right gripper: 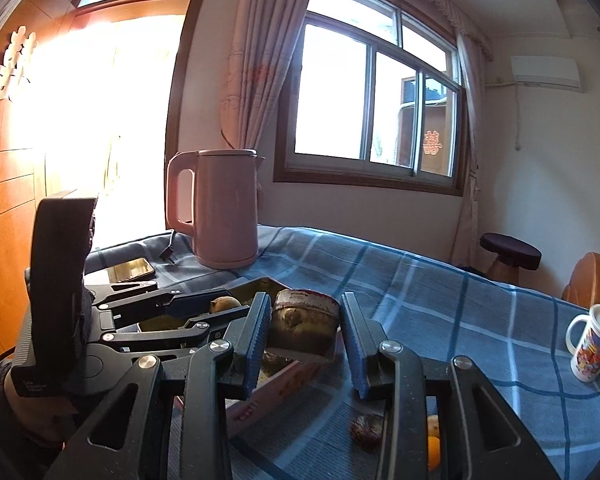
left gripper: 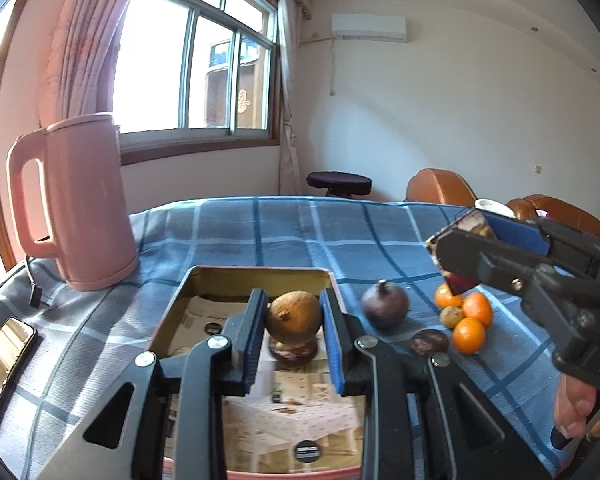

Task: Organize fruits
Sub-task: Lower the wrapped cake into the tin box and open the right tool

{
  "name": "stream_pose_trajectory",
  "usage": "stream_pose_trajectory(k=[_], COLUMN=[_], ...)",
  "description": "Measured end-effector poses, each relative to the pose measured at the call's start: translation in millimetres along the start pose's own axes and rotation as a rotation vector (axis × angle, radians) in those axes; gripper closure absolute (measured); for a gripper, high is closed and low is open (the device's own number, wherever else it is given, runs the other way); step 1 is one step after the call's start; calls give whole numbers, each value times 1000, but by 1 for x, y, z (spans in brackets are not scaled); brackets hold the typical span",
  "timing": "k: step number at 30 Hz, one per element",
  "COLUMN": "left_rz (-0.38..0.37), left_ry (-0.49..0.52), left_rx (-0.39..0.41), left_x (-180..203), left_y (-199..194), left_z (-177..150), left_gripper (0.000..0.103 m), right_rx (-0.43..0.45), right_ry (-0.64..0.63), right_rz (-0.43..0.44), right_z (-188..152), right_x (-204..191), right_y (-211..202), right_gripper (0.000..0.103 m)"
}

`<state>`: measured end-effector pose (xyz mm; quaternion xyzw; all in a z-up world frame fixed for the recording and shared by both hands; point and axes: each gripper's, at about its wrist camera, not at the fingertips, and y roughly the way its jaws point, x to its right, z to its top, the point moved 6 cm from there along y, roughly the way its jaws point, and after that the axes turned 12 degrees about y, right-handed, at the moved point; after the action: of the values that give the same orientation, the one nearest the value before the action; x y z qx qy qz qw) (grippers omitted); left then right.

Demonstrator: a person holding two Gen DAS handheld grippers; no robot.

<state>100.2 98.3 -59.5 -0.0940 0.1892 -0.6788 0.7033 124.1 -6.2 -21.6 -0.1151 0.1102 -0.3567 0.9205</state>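
Your left gripper (left gripper: 294, 320) clamps a brown fruit (left gripper: 294, 317) over the tin (left gripper: 260, 276); your right gripper (right gripper: 305, 320) grips a box (right gripper: 304, 326); only its view shows the mug (right gripper: 592, 344)

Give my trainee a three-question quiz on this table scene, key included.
1. True or false: the left gripper holds nothing.
2. How many oranges show on the checked cloth in the left wrist view?
3. The kettle is: A pink, B green, C black.
Key: 1 false, its fingers clamp a brown fruit. 2 three. 3 A.
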Motion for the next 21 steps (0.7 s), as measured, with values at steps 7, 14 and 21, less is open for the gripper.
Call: stream_pose_trajectory(k=[7,14,21], left_rz=[27,35,48], left_ry=[-26,-40,-54], left_rx=[-47,-76,-102], left_x=[-20,-31,-40], left_y=[7,10,11], left_z=[-7,-12,-16], left_gripper=[74,74,74], right_rx=[-23,-53,-83], right_ry=[-9,-11,-9], right_rz=[29,49,60], right_z=[2,0,-6], right_x=[-12,-23,-29], right_y=[16,33,47], right_gripper=[66,66,66])
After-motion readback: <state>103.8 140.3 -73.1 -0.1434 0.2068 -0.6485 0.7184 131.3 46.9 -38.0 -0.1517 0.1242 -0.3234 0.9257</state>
